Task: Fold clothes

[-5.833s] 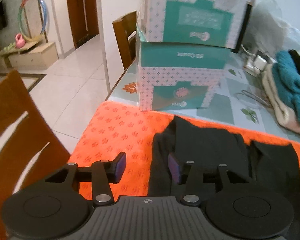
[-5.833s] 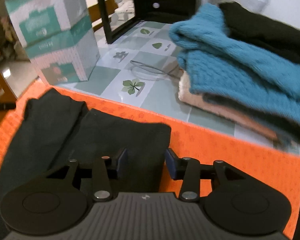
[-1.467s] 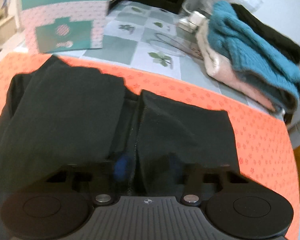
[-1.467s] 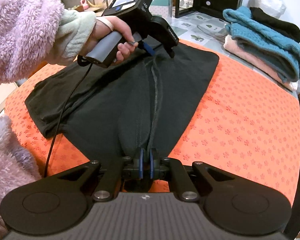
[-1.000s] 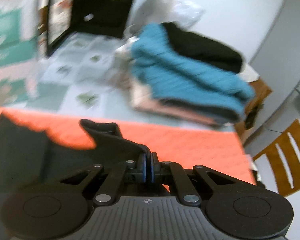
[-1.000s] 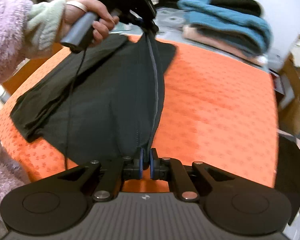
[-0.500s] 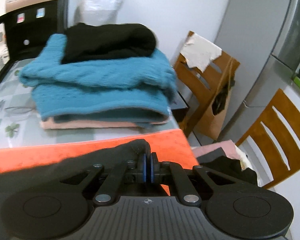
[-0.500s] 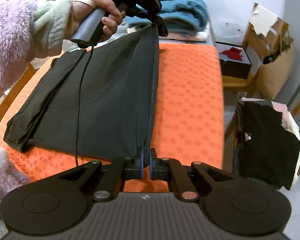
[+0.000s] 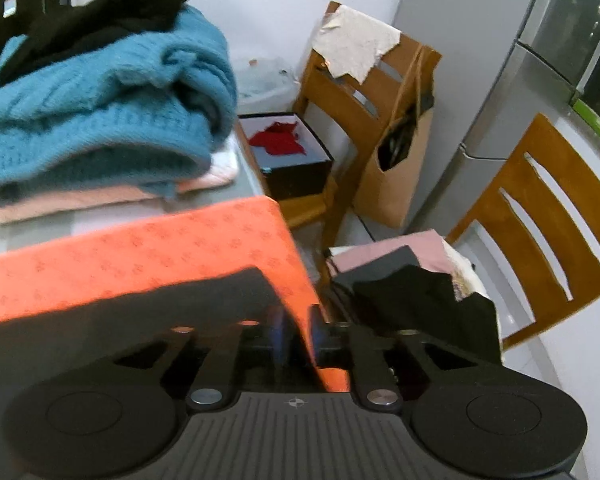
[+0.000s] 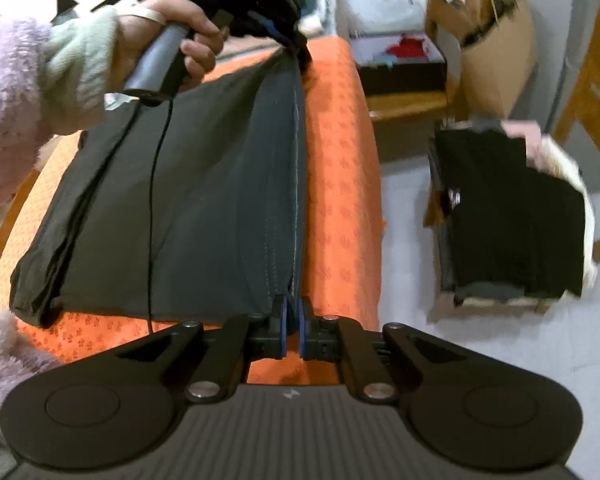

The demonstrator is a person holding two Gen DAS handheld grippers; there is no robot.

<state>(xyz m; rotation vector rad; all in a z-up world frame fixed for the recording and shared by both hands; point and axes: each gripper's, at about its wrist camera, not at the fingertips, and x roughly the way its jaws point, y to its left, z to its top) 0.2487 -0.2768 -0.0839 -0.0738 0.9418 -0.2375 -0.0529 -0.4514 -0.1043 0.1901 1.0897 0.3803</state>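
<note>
Your black garment [image 10: 188, 200] is lying on the orange cloth [image 10: 340, 168] with its long axis running 6 to 12 in the right wrist view; the stitched fold edge is pulled taut in a straight line from your right gripper [image 10: 291, 330] at 6 up to your left gripper [image 10: 290, 46] at 12; the loose bulk of the fabric spreads out toward 9, ending in a bunched hem at about 8.

Compared to half a second ago, that edge sits nearer the 3 o'clock side of the orange cloth; in the left wrist view, the left gripper's [image 9: 296, 332] pads were pressed together back then, but now there's a small gap with the orange cloth [image 9: 148, 256] showing through it. The black fabric [image 9: 160, 304] now lies flat just beyond the tips, toward 9 to 12; the frame is blurry, so you can't really tell if it's still pinching anything.

Your right gripper is clamped on the near corner of the garment; the seam goes right in between the blue pads [image 10: 282, 328] and the cloth fans out from there toward 10 to 12.

Your left hand [image 10: 168, 40] has the handle at about 11; the pile of teal knitwear [image 9: 100, 92] sits at 10 in the left view, and a box of dark clothes [image 10: 512, 216] sits on the floor at 3.
</note>
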